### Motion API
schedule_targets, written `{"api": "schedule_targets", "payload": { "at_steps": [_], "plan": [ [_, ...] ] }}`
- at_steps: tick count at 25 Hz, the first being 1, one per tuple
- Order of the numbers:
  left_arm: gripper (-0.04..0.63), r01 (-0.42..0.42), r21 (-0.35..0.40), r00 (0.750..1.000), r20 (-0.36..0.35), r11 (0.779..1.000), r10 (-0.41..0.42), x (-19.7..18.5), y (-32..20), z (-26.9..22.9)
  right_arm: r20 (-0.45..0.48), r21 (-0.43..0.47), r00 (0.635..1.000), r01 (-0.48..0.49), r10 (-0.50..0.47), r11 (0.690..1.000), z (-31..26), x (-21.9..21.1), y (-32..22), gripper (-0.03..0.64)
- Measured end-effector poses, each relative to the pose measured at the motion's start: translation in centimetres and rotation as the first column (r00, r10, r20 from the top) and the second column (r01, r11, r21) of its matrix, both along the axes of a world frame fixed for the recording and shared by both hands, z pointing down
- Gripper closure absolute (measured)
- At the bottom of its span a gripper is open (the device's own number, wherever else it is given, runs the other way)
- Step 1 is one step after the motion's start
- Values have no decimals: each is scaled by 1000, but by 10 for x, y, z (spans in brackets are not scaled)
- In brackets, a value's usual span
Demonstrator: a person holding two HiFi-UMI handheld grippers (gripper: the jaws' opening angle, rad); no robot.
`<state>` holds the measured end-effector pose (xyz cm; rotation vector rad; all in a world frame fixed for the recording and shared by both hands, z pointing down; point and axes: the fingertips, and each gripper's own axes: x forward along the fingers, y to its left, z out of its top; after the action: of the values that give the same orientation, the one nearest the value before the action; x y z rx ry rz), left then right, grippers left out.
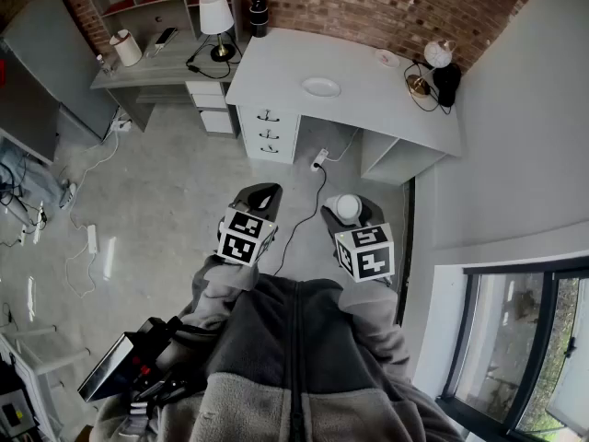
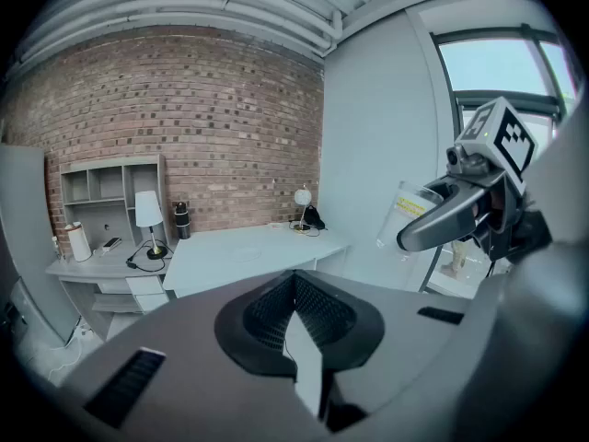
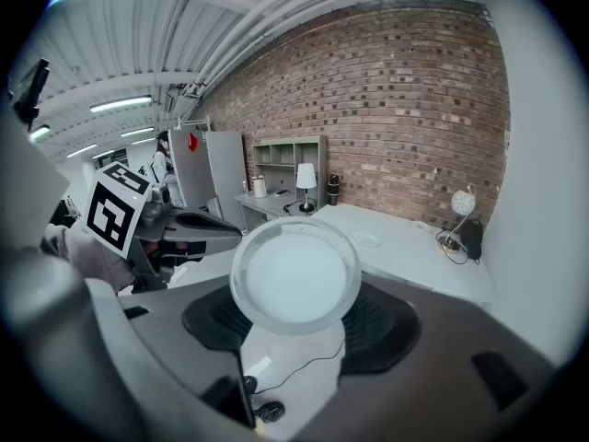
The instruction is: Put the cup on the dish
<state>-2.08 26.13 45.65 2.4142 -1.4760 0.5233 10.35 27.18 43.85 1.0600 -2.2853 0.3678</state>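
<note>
A clear plastic cup (image 3: 294, 274) sits between the jaws of my right gripper (image 3: 298, 295), mouth toward the camera, and the jaws are shut on it. In the head view the cup (image 1: 348, 207) is held above the floor, well short of the desk. From the left gripper view, the cup (image 2: 409, 215) and right gripper (image 2: 460, 212) are off to the right. The white dish (image 1: 320, 87) lies on the white desk (image 1: 377, 99); the right gripper view shows that dish (image 3: 366, 238) far beyond the cup. My left gripper (image 1: 260, 194) is shut and holds nothing (image 2: 296, 288).
The desk has white drawers (image 1: 269, 127) on its left side. A globe lamp (image 1: 439, 55) and black cables stand at its right end, a black bottle (image 1: 259, 12) at its back. A grey desk with a table lamp (image 1: 216, 17) adjoins it. Cables run across the floor (image 1: 294, 224).
</note>
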Motion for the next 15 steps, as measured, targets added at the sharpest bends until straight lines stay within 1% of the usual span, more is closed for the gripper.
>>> {"api": "schedule_targets", "payload": {
  "at_steps": [8,15],
  "plan": [
    [589,3,-11,1000,0,1000,-3,-3,2,4,-6,9,1000,12,-12,1000,1,-6,1,357],
    [589,10,-41,1000,0,999,-10,21,22,19,1,-21,999,32,-32,999,14,11,23,357]
  ]
}}
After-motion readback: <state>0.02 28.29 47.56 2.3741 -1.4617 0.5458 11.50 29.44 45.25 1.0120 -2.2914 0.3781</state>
